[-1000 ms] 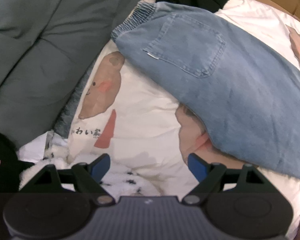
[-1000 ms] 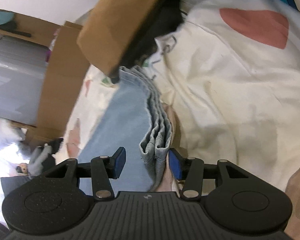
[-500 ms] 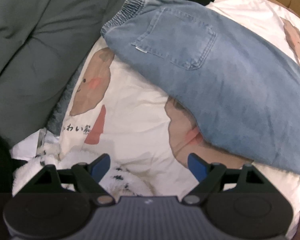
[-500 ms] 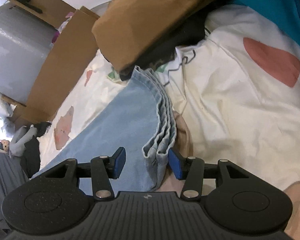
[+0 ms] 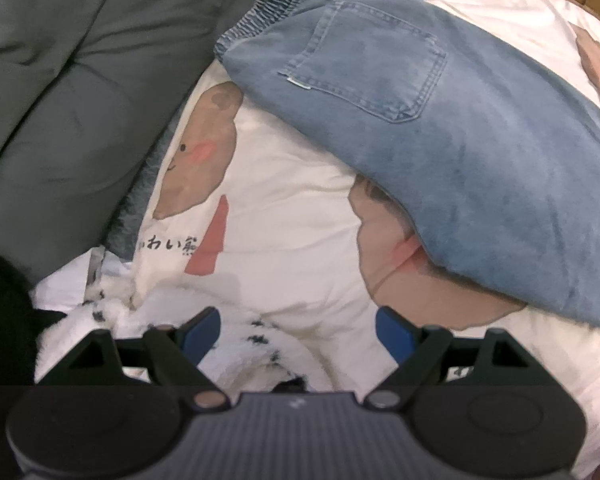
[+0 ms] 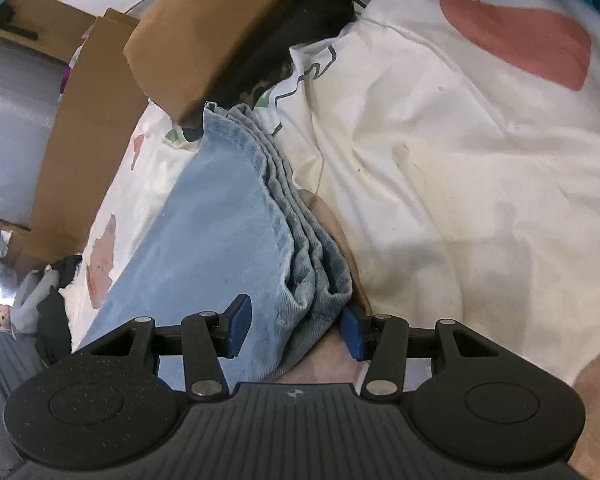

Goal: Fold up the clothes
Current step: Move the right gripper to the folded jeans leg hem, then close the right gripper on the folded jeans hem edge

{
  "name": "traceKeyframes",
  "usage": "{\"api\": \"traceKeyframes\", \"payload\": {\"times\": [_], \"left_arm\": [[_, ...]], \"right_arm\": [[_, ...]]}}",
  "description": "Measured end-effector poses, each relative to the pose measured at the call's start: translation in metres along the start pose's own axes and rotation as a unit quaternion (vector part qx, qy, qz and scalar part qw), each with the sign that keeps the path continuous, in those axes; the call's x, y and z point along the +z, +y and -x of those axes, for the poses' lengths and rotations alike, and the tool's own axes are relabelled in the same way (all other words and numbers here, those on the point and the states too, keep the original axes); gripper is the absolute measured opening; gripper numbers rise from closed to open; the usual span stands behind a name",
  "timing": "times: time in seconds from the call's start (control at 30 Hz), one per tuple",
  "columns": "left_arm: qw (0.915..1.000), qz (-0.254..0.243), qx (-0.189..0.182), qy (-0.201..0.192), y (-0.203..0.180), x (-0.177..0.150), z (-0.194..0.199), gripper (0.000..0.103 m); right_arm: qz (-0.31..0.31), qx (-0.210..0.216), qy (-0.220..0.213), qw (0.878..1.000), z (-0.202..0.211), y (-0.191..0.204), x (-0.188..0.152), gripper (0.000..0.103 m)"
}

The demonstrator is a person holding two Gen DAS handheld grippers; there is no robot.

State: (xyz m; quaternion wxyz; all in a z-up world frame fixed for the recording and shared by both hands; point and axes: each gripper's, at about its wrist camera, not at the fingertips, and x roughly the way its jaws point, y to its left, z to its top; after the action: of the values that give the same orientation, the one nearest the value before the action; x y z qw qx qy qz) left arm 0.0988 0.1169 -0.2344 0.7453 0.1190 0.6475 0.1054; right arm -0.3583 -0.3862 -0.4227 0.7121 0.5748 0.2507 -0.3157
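Observation:
Light blue jeans (image 5: 440,120) lie folded lengthwise on a white bedsheet with bear prints (image 5: 284,208), elastic waistband (image 5: 268,8) at the top, back pocket up. My left gripper (image 5: 298,332) is open and empty, low over the sheet, short of the jeans. In the right wrist view the stacked leg hems (image 6: 308,248) of the jeans (image 6: 216,240) bunch between the blue pads of my right gripper (image 6: 296,326). The jaws stand half open around the hems and do not pinch them.
A grey-green quilt (image 5: 72,92) lies to the left. A white fluffy garment (image 5: 260,352) and a black one (image 5: 4,316) sit near my left gripper. A brown folded garment (image 6: 220,20), dark clothes and cardboard boxes (image 6: 88,128) lie beyond the hems.
The left gripper has shifted slightly over the sheet, staying open. The right gripper's view has swung around the hem stack; its jaws keep the same gap around the hems.

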Motion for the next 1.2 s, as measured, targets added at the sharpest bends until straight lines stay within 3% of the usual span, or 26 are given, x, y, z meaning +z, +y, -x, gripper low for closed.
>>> {"api": "traceKeyframes", "payload": {"times": [0.23, 0.67, 0.87, 1.2], "left_arm": [[0.9999, 0.008, 0.009, -0.005, 0.009, 0.007, 0.004, 0.086], [0.9999, 0.002, 0.005, -0.013, 0.002, 0.019, 0.008, 0.086], [0.9999, 0.002, 0.004, -0.013, 0.001, 0.019, 0.007, 0.086], [0.9999, 0.006, 0.009, -0.001, 0.007, 0.008, 0.002, 0.086]], "right_arm": [[0.019, 0.066, 0.026, 0.997, 0.009, 0.008, 0.015, 0.05], [0.021, 0.054, 0.105, 0.993, -0.036, 0.003, 0.047, 0.049], [0.025, 0.102, 0.145, 0.984, -0.037, 0.008, 0.064, 0.042], [0.03, 0.077, 0.165, 0.983, -0.056, 0.012, 0.074, 0.042]]}}
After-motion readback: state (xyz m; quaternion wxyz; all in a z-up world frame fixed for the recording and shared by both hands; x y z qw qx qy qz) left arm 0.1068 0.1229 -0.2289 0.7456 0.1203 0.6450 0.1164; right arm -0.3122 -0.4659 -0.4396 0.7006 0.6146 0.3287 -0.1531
